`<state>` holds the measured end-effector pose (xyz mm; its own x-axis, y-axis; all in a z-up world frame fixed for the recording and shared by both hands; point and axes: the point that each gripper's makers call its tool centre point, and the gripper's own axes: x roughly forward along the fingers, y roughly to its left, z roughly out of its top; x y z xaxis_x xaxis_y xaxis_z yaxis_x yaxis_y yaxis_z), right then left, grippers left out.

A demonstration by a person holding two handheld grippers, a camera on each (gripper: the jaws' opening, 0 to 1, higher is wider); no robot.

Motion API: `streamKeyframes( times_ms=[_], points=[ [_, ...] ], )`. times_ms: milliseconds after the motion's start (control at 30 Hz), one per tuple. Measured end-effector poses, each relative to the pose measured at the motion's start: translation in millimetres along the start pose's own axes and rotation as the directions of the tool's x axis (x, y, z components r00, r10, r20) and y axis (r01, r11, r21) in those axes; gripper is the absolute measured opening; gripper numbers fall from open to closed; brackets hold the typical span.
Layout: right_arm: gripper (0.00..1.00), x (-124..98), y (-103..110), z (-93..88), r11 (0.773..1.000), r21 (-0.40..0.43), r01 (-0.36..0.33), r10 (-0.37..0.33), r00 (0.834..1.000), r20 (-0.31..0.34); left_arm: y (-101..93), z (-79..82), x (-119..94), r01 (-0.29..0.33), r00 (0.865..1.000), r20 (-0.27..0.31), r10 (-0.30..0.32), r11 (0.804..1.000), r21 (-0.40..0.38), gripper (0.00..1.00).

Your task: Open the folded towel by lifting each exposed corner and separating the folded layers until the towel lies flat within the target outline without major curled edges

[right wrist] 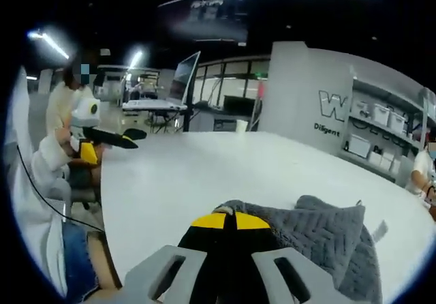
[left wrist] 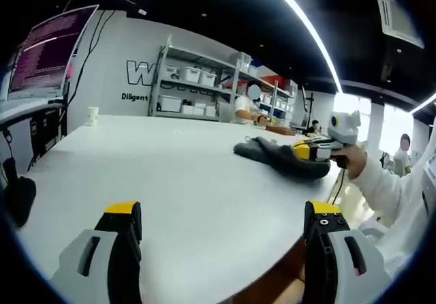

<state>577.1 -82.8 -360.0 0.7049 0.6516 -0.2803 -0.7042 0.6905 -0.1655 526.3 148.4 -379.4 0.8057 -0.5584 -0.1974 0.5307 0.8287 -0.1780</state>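
The white surface (left wrist: 177, 174) spreads wide in front of me, its pale top running back toward a wall with dark lettering and a rack of shelves (left wrist: 197, 86) stacked with white bins. To one side a laptop (left wrist: 48, 52) glows with a reddish screen, and a small paper cup (left wrist: 92, 116) stands near the far edge of the surface. A person (left wrist: 246, 106) sits behind the far edge of the surface, in front of the shelves.

The grey towel (right wrist: 320, 239) lies bunched and rumpled on the surface near its edge, still folded over on itself, with quilted layers humped up and one corner sticking out. In the left gripper view it shows as a dark heap (left wrist: 279, 157) well across the surface from my left side.

My right gripper (right wrist: 228, 221) has its yellow-tipped jaws pressed together on the near edge of the towel, pinching the cloth; my hand and white sleeve (left wrist: 381, 181) hold it there.

My left gripper (left wrist: 225, 215) hangs above bare surface with its jaws spread wide apart, holding nothing, well away from the towel.
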Motion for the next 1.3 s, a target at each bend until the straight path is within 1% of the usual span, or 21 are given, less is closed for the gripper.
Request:
streamKeyframes(
  times_ms=[100,233,400,500,567,733,933,1033,1133,1300],
  points=[
    [0.0,3,7,-1.0,1.0,-0.006,-0.019,0.019,1.0,-0.004,0.2,-0.6,-1,-0.001,1.0,0.0,0.001,1.0,-0.001,0.98],
    [0.0,7,17,-4.1,0.998,-0.039,-0.048,0.047,0.999,-0.021,1.2,-0.6,-1,-0.004,1.0,0.001,0.004,1.0,-0.001,0.98],
    [0.0,9,21,-6.9,0.996,-0.045,-0.072,0.07,0.997,-0.035,0.4,-2.3,-1,-0.001,1.0,-0.003,0.001,1.0,-0.003,0.98],
    [0.0,10,25,-9.6,0.995,-0.065,-0.082,0.079,0.996,-0.052,0.4,-2.9,0,-0.001,1.0,-0.005,0.001,1.0,-0.003,0.98],
    [0.0,11,30,-13.0,0.992,-0.08,-0.101,0.096,0.993,-0.07,0.2,-2.6,0,-0.001,1.0,-0.005,0.001,1.0,-0.003,0.98],
    [0.0,16,42,-24.9,0.983,-0.118,-0.143,0.129,0.984,-0.12,-1.4,-3.4,1,0.002,1.0,-0.008,-0.002,1.0,-0.002,0.98],
    [0.0,25,62,-46.8,0.964,-0.164,-0.21,0.175,0.963,-0.203,-1.8,-3.8,1,0.003,1.0,-0.01,-0.003,1.0,-0.002,0.98],
    [0.0,27,64,-51.6,0.962,-0.165,-0.219,0.182,0.96,-0.212,-1.0,-3.4,1,0.0,1.0,-0.01,0.0,1.0,-0.002,0.98],
    [0.0,26,62,-50.5,0.964,-0.141,-0.225,0.194,0.959,-0.207,-0.6,-3.7,1,0.0,1.0,-0.01,0.0,1.0,-0.003,0.98],
    [0.0,26,63,-51.2,0.963,-0.141,-0.228,0.196,0.958,-0.207,-1.6,-4.5,2,0.003,1.0,-0.012,-0.003,1.0,-0.005,0.98]
  ],
)
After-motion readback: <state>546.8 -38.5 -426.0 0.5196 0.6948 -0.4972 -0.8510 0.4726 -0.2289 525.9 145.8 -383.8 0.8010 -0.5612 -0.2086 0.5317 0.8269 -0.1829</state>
